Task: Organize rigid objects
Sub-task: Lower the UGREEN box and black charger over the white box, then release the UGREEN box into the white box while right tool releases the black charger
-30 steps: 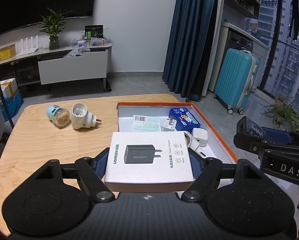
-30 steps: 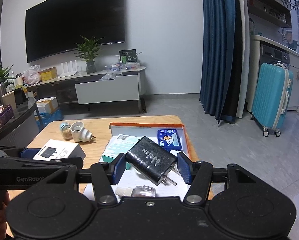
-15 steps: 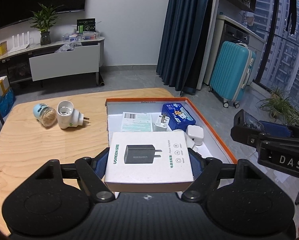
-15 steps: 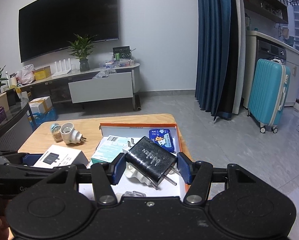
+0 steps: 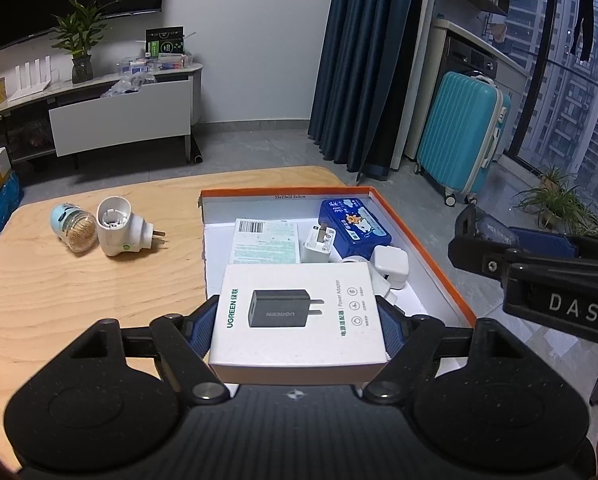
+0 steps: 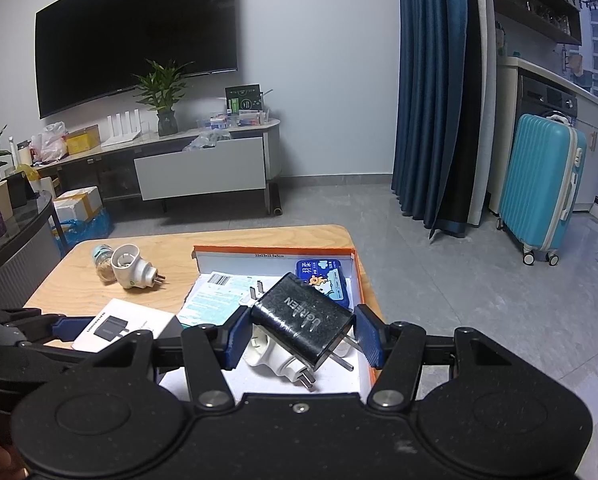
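In the left wrist view, the left tongs [image 5: 299, 320] are gripping a white charger box [image 5: 299, 312] by its sides at lower centre, over the near edge of the orange-rimmed tray [image 5: 431, 256]. Inside the tray are lying a paper sheet [image 5: 265, 242], a blue tin [image 5: 353, 226] and white plugs [image 5: 391, 266]. On the counter [image 5: 79, 292] at left, a white adapter [image 5: 121, 232] is touching a small jar [image 5: 69, 230]. The right tongs' arm is showing at right edge, its load hidden.

In the right wrist view, the right tongs [image 6: 299, 336] are gripping a black charger [image 6: 305, 322], tilted, prongs pointing lower right, above the tray's near right corner. Only here is a white plug [image 6: 275, 356] showing beneath it; the box [image 6: 127, 324] is appearing at lower left.
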{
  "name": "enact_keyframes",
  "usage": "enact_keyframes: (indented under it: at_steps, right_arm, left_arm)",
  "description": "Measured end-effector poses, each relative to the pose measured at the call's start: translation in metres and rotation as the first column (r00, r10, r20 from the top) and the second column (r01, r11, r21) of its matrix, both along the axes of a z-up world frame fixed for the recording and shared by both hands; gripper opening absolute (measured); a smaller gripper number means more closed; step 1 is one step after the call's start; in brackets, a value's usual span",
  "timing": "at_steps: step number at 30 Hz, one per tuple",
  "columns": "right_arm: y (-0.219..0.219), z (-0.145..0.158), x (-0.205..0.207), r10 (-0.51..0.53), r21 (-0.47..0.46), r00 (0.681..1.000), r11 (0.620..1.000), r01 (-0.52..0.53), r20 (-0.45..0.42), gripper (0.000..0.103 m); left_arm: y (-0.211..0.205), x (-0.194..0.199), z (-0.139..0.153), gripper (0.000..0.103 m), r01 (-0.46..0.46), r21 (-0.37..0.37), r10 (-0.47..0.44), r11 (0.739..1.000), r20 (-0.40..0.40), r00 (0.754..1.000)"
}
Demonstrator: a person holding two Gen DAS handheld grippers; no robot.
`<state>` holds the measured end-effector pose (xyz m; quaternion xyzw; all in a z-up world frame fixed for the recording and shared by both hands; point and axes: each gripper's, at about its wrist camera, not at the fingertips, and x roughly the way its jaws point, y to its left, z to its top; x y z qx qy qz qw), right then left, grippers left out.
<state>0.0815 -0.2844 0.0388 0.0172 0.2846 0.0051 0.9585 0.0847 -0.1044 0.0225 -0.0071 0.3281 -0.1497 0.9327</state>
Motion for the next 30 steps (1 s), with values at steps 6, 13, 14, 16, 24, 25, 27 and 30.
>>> enact_keyframes:
  at_steps: [6,13,14,16,24,25,27,30]
  right_arm:
    - [0.0,-0.003,0.008,0.004,0.0,1.0,1.0,-0.004,-0.013,0.068]
    - [-0.002,-0.005,0.015,0.003,0.001,1.0,1.0,-0.002,-0.027,0.068]
    - [-0.002,-0.006,0.016,0.002,0.002,1.0,1.0,-0.002,-0.029,0.068]
    - [-0.004,-0.007,0.019,0.0,0.003,0.999,1.0,0.0,-0.032,0.068]
    - [-0.007,-0.016,0.035,-0.008,0.014,0.998,1.0,0.009,-0.055,0.068]
    - [-0.007,-0.016,0.038,-0.009,0.014,0.998,1.0,0.01,-0.056,0.068]
    - [-0.009,-0.019,0.042,-0.013,0.013,0.998,1.0,0.014,-0.058,0.068]
    - [-0.01,-0.022,0.051,-0.019,0.016,0.998,1.0,0.02,-0.06,0.068]
  left_arm:
    - [-0.001,0.005,-0.002,0.079,0.0,-0.001,0.0,1.0,-0.013,1.0]
    - [0.0,0.012,-0.007,0.079,-0.002,0.001,0.002,1.0,-0.03,1.0]
    - [0.0,0.013,-0.008,0.079,-0.002,0.001,0.002,1.0,-0.032,0.999]
    - [-0.001,0.014,-0.009,0.079,0.0,0.001,0.0,1.0,-0.038,0.999]
    - [-0.003,0.022,-0.017,0.079,0.002,0.003,-0.001,1.0,-0.064,0.998]
    - [-0.003,0.023,-0.018,0.079,0.003,0.002,-0.003,1.0,-0.068,0.998]
    - [-0.003,0.025,-0.02,0.079,0.006,0.001,-0.006,1.0,-0.073,0.997]
    - [-0.003,0.029,-0.024,0.079,0.008,-0.001,-0.008,1.0,-0.084,0.996]
